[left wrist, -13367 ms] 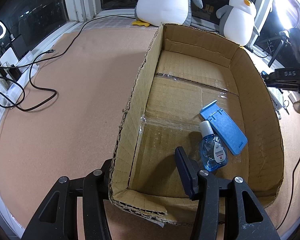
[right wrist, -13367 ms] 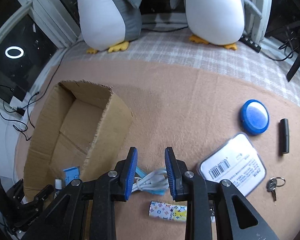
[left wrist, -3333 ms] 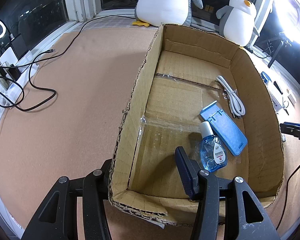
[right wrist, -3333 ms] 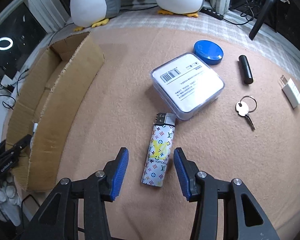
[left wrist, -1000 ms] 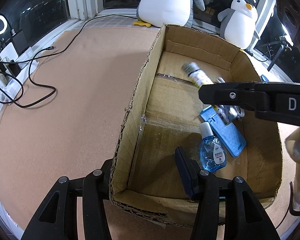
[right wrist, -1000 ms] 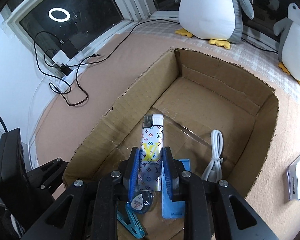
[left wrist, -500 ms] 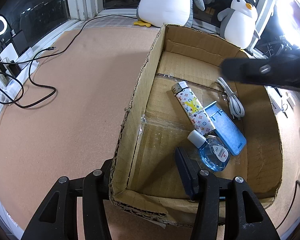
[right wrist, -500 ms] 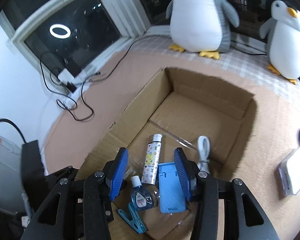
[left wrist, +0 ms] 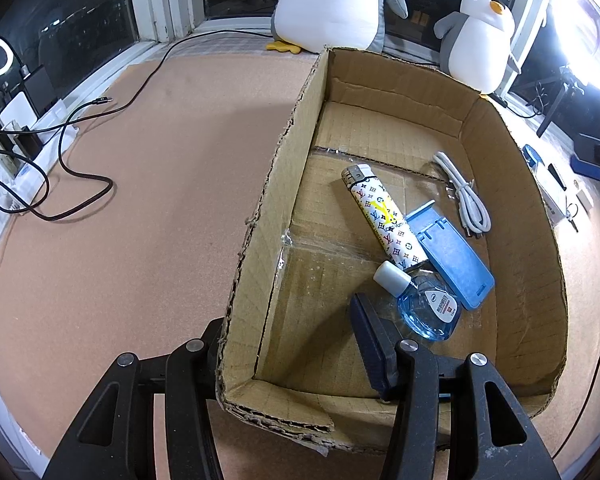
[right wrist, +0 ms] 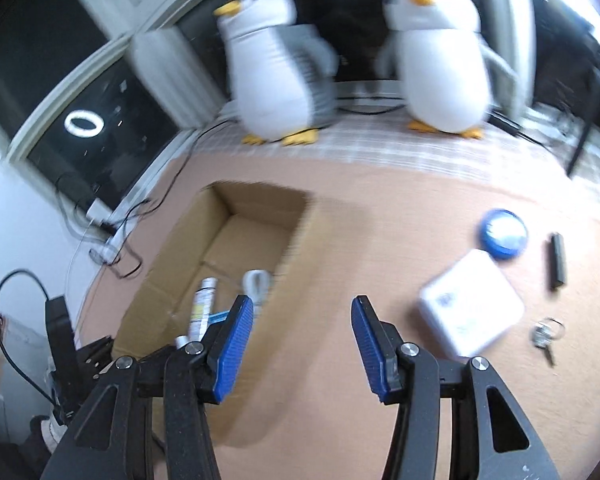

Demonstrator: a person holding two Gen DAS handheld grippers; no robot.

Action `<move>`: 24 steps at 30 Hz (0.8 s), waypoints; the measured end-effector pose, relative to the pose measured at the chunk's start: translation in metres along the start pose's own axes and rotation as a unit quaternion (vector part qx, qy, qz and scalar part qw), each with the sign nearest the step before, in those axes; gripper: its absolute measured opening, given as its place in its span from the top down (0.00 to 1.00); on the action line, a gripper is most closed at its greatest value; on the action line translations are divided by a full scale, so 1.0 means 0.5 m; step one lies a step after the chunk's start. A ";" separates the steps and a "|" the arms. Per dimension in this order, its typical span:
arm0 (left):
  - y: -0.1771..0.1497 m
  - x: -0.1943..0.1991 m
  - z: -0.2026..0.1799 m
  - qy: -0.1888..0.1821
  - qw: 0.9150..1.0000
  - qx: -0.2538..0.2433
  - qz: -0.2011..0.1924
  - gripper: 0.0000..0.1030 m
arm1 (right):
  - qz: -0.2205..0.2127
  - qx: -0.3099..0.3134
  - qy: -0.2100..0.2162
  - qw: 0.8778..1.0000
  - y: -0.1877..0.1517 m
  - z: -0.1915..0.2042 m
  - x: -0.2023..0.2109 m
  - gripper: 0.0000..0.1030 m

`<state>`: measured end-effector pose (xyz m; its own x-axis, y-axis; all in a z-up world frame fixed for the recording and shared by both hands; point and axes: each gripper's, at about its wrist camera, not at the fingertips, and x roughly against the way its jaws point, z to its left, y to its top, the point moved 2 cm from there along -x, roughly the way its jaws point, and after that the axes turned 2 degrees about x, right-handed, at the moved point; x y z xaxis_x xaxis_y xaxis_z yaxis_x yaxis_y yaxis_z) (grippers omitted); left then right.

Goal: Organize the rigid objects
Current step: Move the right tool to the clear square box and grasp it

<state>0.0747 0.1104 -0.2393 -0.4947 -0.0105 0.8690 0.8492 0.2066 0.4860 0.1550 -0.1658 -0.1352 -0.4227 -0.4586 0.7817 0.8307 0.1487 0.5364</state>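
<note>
An open cardboard box lies on the tan mat. Inside it are a patterned lighter, a blue phone stand, a small blue bottle and a coiled white cable. My left gripper is open and straddles the box's near corner, one finger inside and the other hidden behind the wall. My right gripper, open and holding nothing, hovers over the mat just right of the box. The right wrist view is blurred, but the lighter and the cable show in the box.
On the mat right of the box lie a white square case, a blue round tin, a black stick and keys. Two plush penguins stand by the window. Black cords trail at the left.
My right gripper let go of the lighter inside the box, opened wide and swung out to the right over the mat. The lighter now rests beside the phone stand. The left gripper stayed put.
</note>
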 end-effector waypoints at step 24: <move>0.001 0.002 -0.006 0.011 1.000 -0.006 0.001 0.47 | 0.057 -0.069 0.001 0.996 0.032 -0.257 -0.067 0.33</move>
<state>0.0751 0.1075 -0.2379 -0.4894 -0.0323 0.8715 0.8520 0.1953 0.4857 0.2288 -0.2608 -0.1937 -0.3229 -0.4468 0.8343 0.9152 0.0773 0.3956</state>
